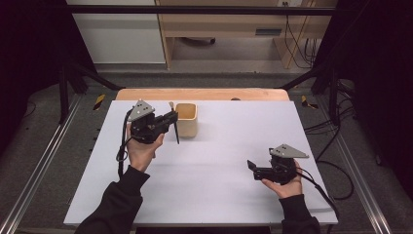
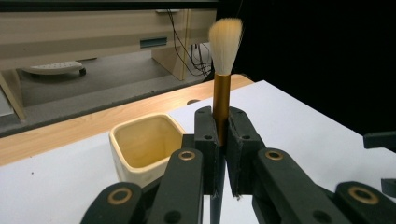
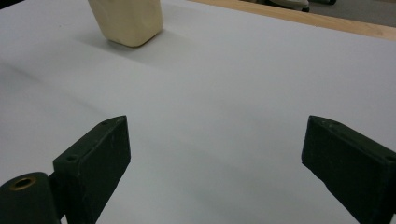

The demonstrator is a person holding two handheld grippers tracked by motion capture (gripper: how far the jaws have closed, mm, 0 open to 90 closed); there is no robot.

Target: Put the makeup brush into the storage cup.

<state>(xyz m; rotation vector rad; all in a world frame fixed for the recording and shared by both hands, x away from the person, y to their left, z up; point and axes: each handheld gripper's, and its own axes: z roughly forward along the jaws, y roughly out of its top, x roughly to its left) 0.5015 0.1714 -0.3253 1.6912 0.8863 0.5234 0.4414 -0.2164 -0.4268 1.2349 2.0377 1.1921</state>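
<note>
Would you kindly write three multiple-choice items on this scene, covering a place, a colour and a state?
1. Where does the cup stand?
A. at the table's near edge, by the right hand
B. on the white tabletop, close beside the left gripper
C. on the floor beyond the table

2. What colour are the bristles of the brush?
A. black
B. red
C. pale cream

3. How is the right gripper?
A. open, with nothing between its fingers
B. shut on the brush
C. shut on the cup

Answers:
1 B: the high view shows the cup on the white top next to the left gripper.
2 C: the left gripper view shows a pale cream tuft above a golden-brown handle.
3 A: the right gripper view shows its fingers wide apart over bare tabletop, while the left gripper is shut on the brush.
</note>
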